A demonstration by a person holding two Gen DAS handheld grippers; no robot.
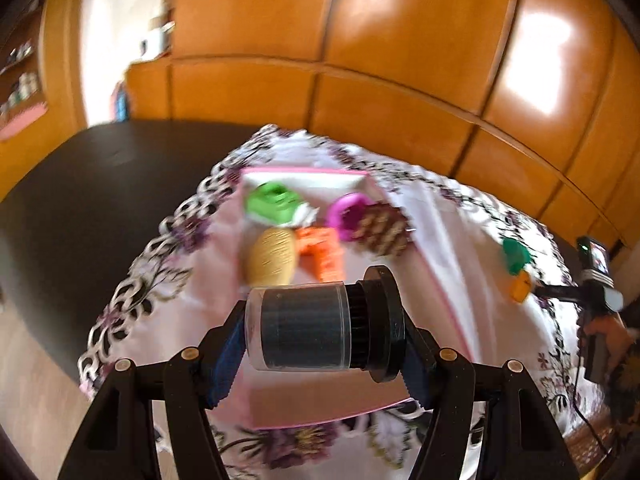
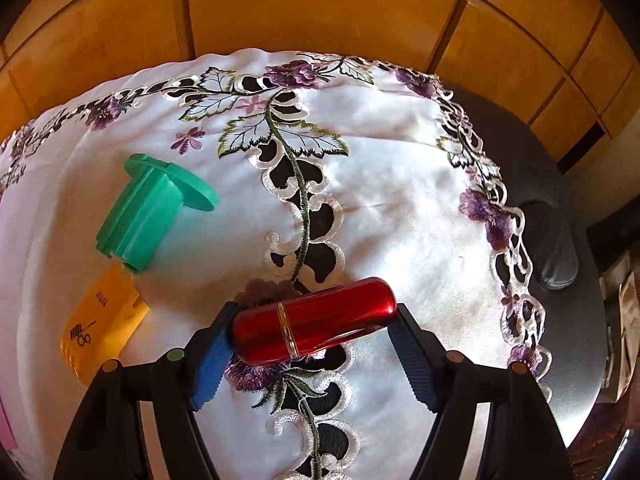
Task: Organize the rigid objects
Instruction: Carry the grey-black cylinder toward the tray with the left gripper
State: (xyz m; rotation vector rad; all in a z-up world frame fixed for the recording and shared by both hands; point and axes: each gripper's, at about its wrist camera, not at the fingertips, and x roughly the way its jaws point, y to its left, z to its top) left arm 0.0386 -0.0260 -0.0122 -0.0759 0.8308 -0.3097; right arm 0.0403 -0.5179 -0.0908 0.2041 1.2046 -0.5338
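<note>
Embroidered cloth (image 2: 400,184); glossy red case (image 2: 316,320), perhaps lipstick

Between the right tongs' ribbed blue pads (image 2: 210,364) lies a glossy red case (image 2: 314,322) with a metallic sheen and a thin gold band, over smooth white embroidered cloth (image 2: 400,200); to their left lie a matt green plastic piece (image 2: 150,212) and a yellow plastic card (image 2: 104,328). The left tongs' pads clamp a clear plastic jar (image 1: 298,328) with a ribbed black cap (image 1: 380,324). Beyond stand glossy wooden panels (image 1: 400,40).
</note>
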